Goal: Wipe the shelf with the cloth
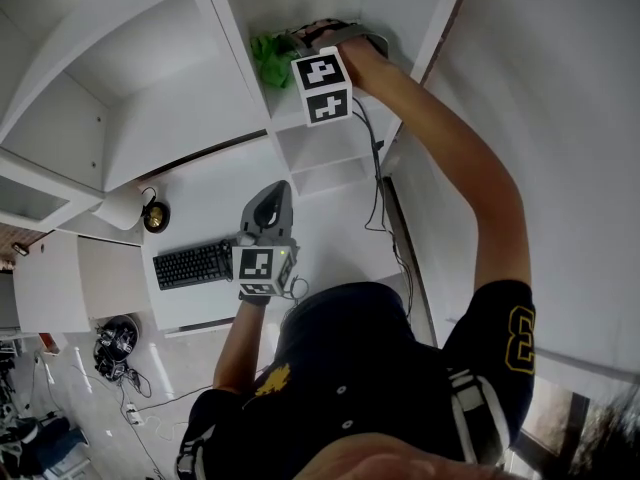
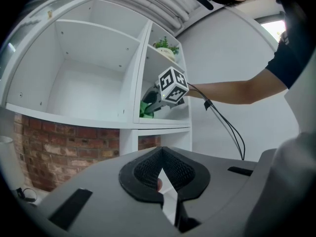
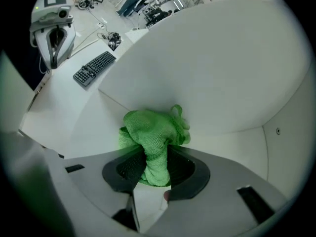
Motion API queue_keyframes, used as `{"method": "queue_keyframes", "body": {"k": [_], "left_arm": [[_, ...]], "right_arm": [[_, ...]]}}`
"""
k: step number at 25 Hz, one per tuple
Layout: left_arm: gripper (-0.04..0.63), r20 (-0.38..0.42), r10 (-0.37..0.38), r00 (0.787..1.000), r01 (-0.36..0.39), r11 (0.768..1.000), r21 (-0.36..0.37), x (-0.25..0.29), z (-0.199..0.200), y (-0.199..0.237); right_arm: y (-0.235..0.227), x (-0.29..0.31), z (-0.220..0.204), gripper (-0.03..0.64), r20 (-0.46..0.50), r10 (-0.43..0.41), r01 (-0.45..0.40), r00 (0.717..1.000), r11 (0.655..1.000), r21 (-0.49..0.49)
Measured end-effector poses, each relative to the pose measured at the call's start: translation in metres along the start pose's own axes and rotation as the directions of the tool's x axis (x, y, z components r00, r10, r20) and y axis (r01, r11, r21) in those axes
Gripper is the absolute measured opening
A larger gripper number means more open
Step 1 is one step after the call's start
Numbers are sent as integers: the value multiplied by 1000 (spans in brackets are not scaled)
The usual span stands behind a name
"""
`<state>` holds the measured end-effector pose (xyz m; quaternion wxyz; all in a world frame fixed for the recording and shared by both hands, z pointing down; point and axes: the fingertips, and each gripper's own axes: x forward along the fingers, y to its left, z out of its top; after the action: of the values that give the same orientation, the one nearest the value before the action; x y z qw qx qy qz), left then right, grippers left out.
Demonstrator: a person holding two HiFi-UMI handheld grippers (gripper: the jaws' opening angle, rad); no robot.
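A crumpled green cloth (image 3: 153,132) rests on the white board (image 3: 94,127) of a narrow shelf compartment. My right gripper (image 3: 157,163) is shut on the cloth and reaches into that compartment. In the head view the cloth (image 1: 268,58) shows just left of the right gripper (image 1: 298,44), on the white shelf unit (image 1: 296,114). The left gripper view catches the same cloth (image 2: 146,110) and right gripper (image 2: 152,101) from below. My left gripper (image 1: 275,196) hangs lower, over the desk and away from the shelf. Its jaws (image 2: 162,169) are closed with nothing between them.
A black keyboard (image 1: 193,264) lies on the white desk (image 1: 215,183) below the shelf. Black cables (image 1: 378,168) run down from the right gripper along the wall. A small potted plant (image 2: 165,45) stands in the compartment above. The wide left compartment (image 2: 84,83) holds nothing.
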<state>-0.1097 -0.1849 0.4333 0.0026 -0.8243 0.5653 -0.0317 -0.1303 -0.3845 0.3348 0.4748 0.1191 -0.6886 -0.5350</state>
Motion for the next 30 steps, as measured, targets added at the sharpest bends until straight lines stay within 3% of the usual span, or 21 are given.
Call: {"method": "queue_keyframes", "body": {"k": [6,9,30], "left_arm": [[17,-18,6,1000,-6,1000,-15,-4,-7,0],[17,-13,1,1000,-1,1000,-13,-4,-6,0],[17,-5,-35,999,35,999,-1,7,-1,-7]], "right_arm": [[18,4,31,112,37,-7,9,999,998,-59],[21,8,30,112,39,-39,42,998,997,-68],[23,4,10,110,-4,-28,27,1000,999,-34]]}}
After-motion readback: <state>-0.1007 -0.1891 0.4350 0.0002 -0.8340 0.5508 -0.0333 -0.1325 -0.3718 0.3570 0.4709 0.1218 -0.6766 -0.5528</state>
